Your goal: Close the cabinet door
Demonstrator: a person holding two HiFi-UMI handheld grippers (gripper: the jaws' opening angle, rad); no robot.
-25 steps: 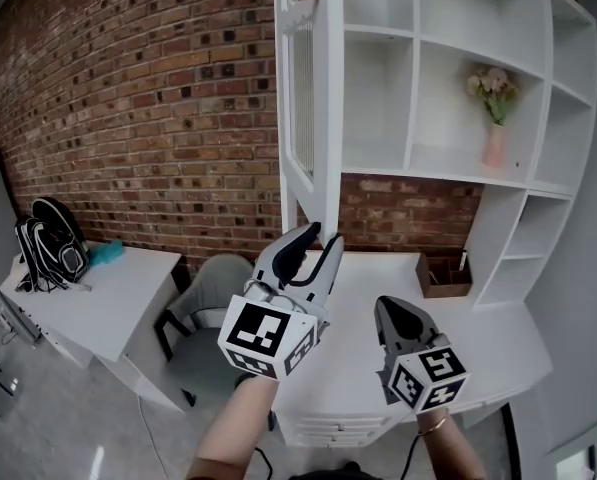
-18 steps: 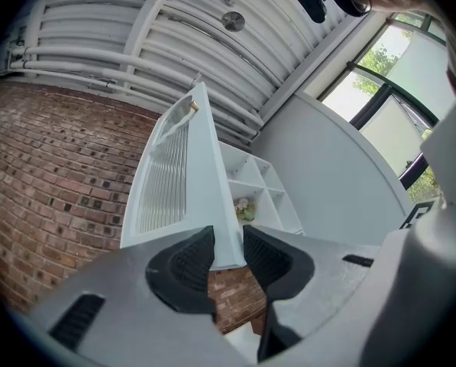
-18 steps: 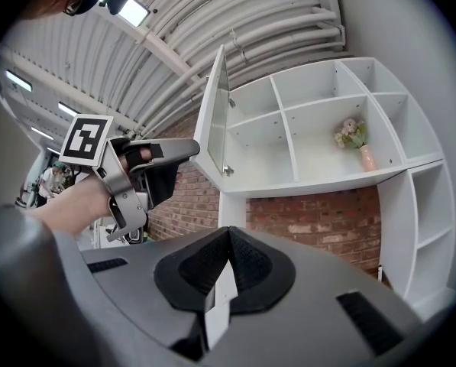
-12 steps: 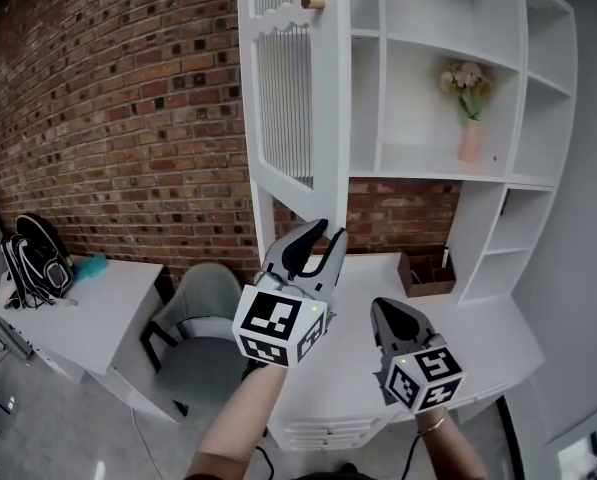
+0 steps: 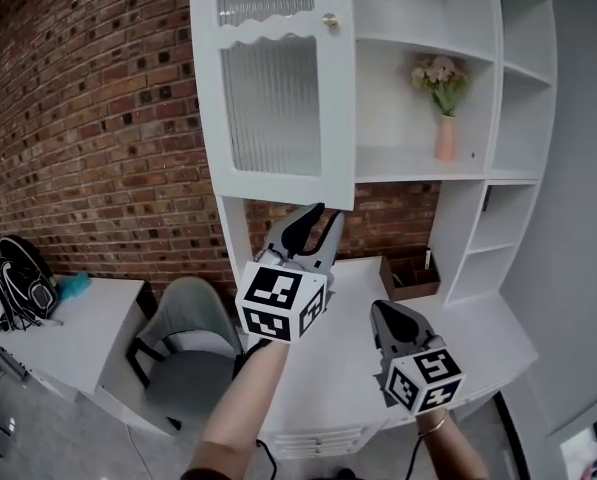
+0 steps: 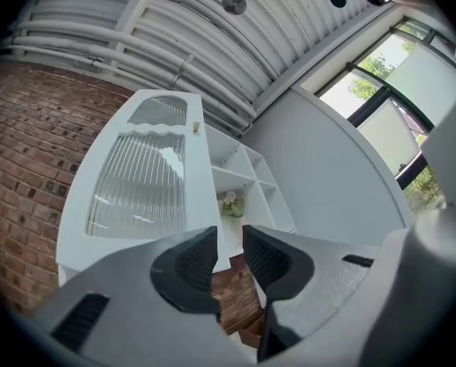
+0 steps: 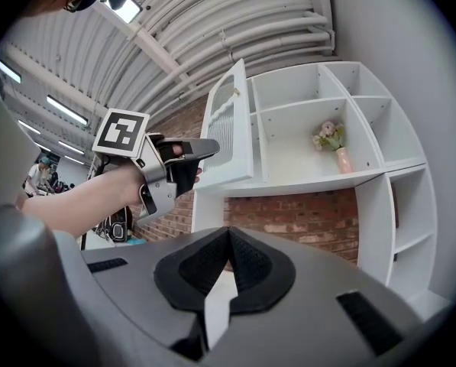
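The white cabinet door (image 5: 278, 108) with ribbed glass and a small brass knob (image 5: 329, 20) stands part open, hinged at its left side, in front of the white shelving (image 5: 418, 178). My left gripper (image 5: 316, 218) is raised just below the door's lower right corner, its jaws slightly apart with nothing between them. In the left gripper view the door (image 6: 136, 182) fills the space above the jaws. My right gripper (image 5: 390, 313) hangs lower and to the right, shut and empty. The right gripper view shows the door (image 7: 229, 128) angled out from the cabinet, with the left gripper (image 7: 201, 153) at its bottom edge.
A pink vase of flowers (image 5: 444, 138) stands on an open shelf. Below it lie a white desk (image 5: 478, 338) and a wooden box (image 5: 410, 278). A grey chair (image 5: 183, 328) and a second desk with a black backpack (image 5: 13, 278) stand at left by the brick wall (image 5: 98, 148).
The door has swung from nearly edge-on to showing its glass face, its knob edge moving right toward the shelving. My left gripper rose a little under it. The right gripper stayed put.
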